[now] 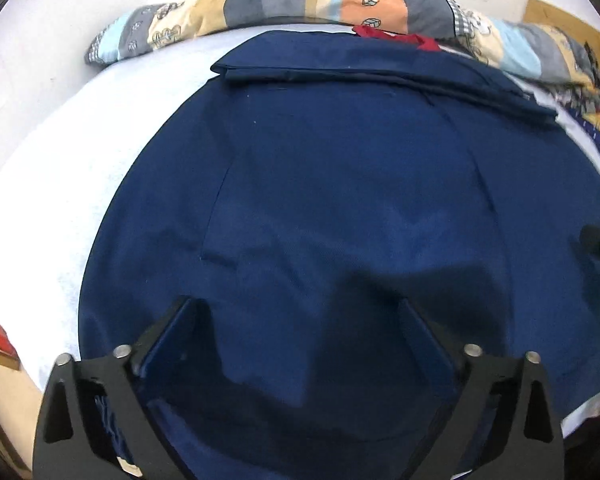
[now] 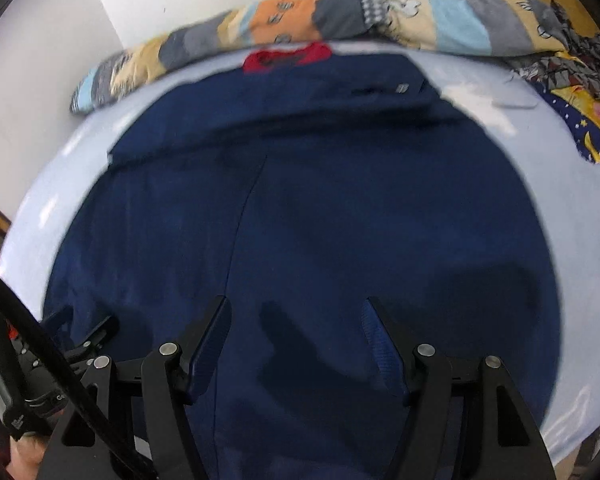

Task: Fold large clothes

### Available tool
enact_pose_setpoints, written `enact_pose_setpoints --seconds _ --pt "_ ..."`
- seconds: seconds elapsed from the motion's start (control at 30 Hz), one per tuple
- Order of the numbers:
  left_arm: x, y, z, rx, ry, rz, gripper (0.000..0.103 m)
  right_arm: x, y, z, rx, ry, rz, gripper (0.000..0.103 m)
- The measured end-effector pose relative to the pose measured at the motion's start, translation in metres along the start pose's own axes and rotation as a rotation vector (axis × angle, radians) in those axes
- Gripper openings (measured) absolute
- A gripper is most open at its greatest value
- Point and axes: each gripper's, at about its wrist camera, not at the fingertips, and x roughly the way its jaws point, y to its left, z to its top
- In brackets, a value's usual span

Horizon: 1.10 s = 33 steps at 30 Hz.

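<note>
Wall: white, behind the bed (image 1: 36,184); you see it at the far left of both views.
Bed: covered in a pale sheet, it carries everything below you.
Patchwork blanket (image 1: 300,4): rolled along the far edge of the bed against the wall, in grey, tan, orange and light blue blocks.
Left gripper (image 1: 300,312): your jaws stand wide apart, pointing steeply down over the near part of the garment. Nothing is pinched between the fingers (image 1: 180,320); only flat cloth shows in the gap. Whether the tips touch the fabric, you cannot tell.
Navy garment (image 1: 340,200): the large piece you are folding. It lies spread flat in the middle of the bed, filling most of both views, with seams running from the near edge toward the far one. A folded band of the same cloth lies across its far end.
Red patch (image 1: 396,38): a bit of red fabric at the garment's far edge, just beside the blanket.
Right gripper (image 2: 296,312): your jaws are parted about halfway, also tilted down over the garment's near part. No cloth is caught between them. This view is blurred.
Cable (image 2: 40,344): black, curving past the lower left of the right view.
Printed cloth (image 2: 580,120): yellow and dark blue, crumpled at the far right of the bed, apart from the garment.
</note>
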Motion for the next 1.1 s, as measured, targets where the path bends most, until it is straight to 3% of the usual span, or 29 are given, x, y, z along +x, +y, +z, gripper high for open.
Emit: enact_pose_setpoints --seconds 0.1,0.2,0.3,0.43,0.67,1.1 --pt "-0.006 -0.001 -0.006 0.016 -0.021 0.016 0.103 0.018 0.011 -0.022 -0.023 0.013 -0.062 0.073" --pt "-0.014 0.0 -0.011 0.0 -0.044 0.042 0.103 0.014 0.02 -0.033 -0.071 -0.028 -0.127 0.073" --pt "-0.026 -0.003 -0.027 0.001 -0.101 0.066 0.103 -0.003 0.02 -0.045 -0.044 -0.06 -0.088 0.074" --pt "-0.019 -0.002 -0.037 -0.025 -0.121 0.058 0.103 -0.009 0.021 -0.063 -0.014 -0.065 -0.082 0.074" --pt "-0.015 -0.006 -0.035 -0.016 -0.137 0.074 0.103 0.003 0.033 -0.074 -0.06 -0.055 -0.119 0.085" --pt "-0.017 -0.008 -0.039 -0.018 -0.138 0.075 0.103 0.006 0.031 -0.08 -0.085 -0.075 -0.128 0.093"
